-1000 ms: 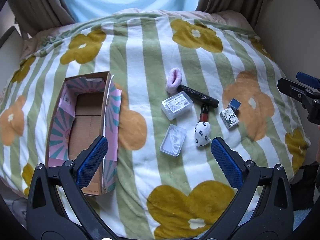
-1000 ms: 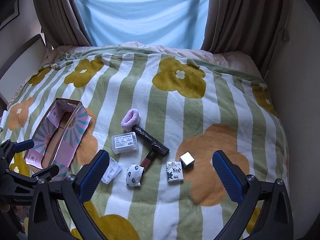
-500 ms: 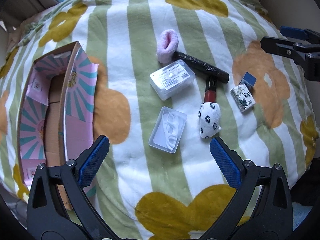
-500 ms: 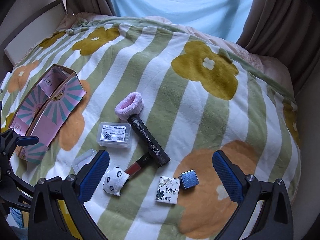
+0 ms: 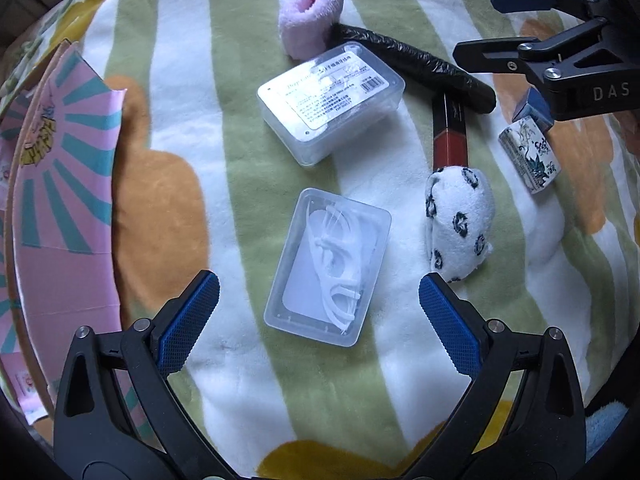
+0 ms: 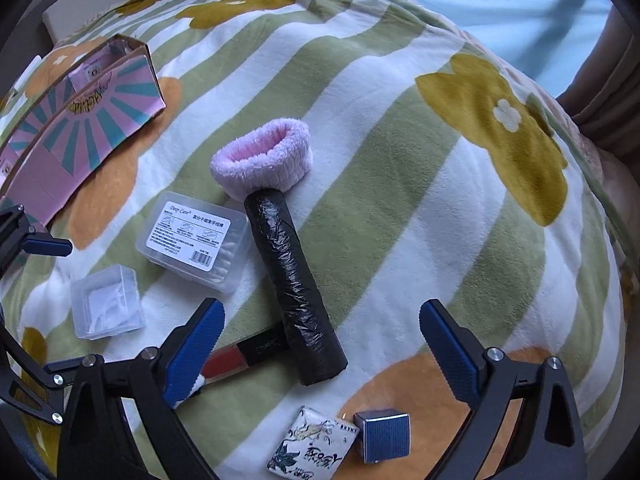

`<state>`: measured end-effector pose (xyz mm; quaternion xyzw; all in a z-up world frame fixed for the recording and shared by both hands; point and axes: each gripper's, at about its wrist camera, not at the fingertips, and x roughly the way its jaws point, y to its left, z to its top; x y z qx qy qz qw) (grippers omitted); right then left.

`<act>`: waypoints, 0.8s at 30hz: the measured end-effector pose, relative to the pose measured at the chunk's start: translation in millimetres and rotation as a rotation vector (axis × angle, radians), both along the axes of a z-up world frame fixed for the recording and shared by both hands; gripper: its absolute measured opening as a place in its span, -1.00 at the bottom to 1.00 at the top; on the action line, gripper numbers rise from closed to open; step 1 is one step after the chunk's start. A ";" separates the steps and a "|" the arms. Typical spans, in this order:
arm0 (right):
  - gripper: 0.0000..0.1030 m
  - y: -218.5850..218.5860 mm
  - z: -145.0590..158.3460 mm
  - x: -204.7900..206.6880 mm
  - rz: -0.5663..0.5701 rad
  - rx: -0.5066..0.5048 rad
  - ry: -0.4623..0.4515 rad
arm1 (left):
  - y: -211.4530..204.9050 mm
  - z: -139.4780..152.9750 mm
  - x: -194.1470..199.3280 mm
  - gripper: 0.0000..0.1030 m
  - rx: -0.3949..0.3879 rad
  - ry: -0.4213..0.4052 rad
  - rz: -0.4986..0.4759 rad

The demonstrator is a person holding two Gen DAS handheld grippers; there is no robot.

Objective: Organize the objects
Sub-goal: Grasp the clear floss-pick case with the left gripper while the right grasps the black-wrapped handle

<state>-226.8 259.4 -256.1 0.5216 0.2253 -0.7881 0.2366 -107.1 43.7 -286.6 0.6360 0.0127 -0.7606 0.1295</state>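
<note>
though both grippers' jaws wide apart and empty, "das" on right gripper (image 5: 560, 32), barcode label on clear box (image 5: 330, 100)

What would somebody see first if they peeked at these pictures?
Probably the fluffy pink band at the top of the little pile on the flowery striped blanket, touching the end of the shiny black roll. Next, the clear box of white picks lying right in front of the open left gripper. The pink sunburst carton sits at the left edge.
</note>
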 end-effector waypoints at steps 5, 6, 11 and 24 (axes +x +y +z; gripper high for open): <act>0.74 -9.1 -26.3 -10.5 0.053 0.024 -0.017 | -2.1 -13.4 -2.6 0.79 0.004 -0.008 0.009; 0.72 -11.0 -30.4 -12.2 0.064 0.026 -0.018 | -2.6 -15.9 -3.1 0.75 0.004 -0.011 0.011; 0.30 -23.3 -47.3 -16.5 0.152 0.054 -0.033 | -3.9 -23.1 -4.2 0.40 0.018 -0.011 0.008; -0.52 -25.8 -54.1 -16.9 0.191 0.066 -0.039 | 2.8 -29.0 0.4 -0.02 0.009 -0.021 -0.034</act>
